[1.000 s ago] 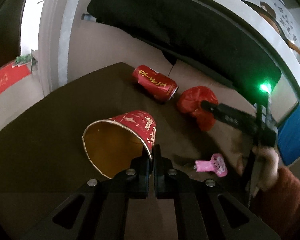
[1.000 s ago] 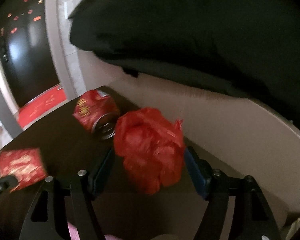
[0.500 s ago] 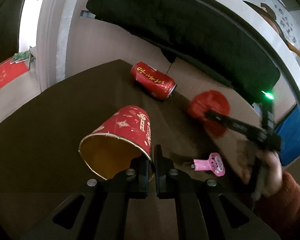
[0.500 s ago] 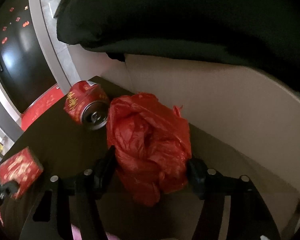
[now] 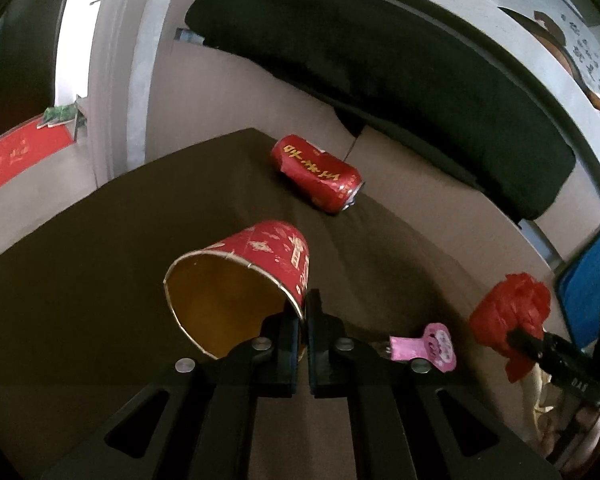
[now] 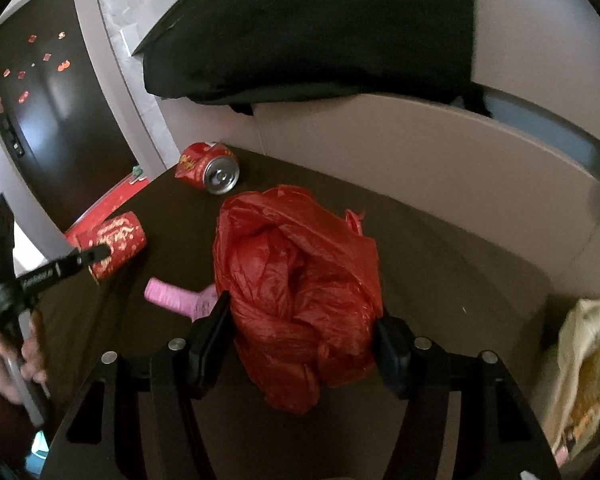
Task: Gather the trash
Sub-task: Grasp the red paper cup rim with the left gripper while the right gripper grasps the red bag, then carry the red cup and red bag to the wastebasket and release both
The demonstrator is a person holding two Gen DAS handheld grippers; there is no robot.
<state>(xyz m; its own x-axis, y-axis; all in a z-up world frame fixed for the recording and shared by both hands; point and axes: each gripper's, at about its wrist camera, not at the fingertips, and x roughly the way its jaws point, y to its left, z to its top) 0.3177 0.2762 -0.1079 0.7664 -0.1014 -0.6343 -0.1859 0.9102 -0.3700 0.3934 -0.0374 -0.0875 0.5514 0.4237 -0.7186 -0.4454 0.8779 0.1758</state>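
Note:
A red paper cup (image 5: 260,264) lies tilted on the dark table (image 5: 80,260), its mouth toward the camera, and my left gripper (image 5: 305,308) is shut on its rim. The cup (image 6: 116,244) and the left gripper (image 6: 96,254) also show in the right wrist view. My right gripper (image 6: 304,316) is shut on a crumpled red plastic bag (image 6: 296,280), which bulges between both pads. In the left wrist view the bag (image 5: 508,316) hangs at the far right. A red drink can (image 5: 318,178) lies on its side at the table's far edge.
A small pink object (image 5: 424,346) lies on the table between the grippers. A whitish open bag (image 6: 588,360) sits off the table's right edge. A black cloth (image 5: 380,60) drapes over the beige wall behind. A hand (image 6: 12,364) holds the left gripper's handle.
The right gripper has closed on the red bag and carried it rightward, away from the can. The left gripper has kept its grip on the cup, which has tipped slightly.

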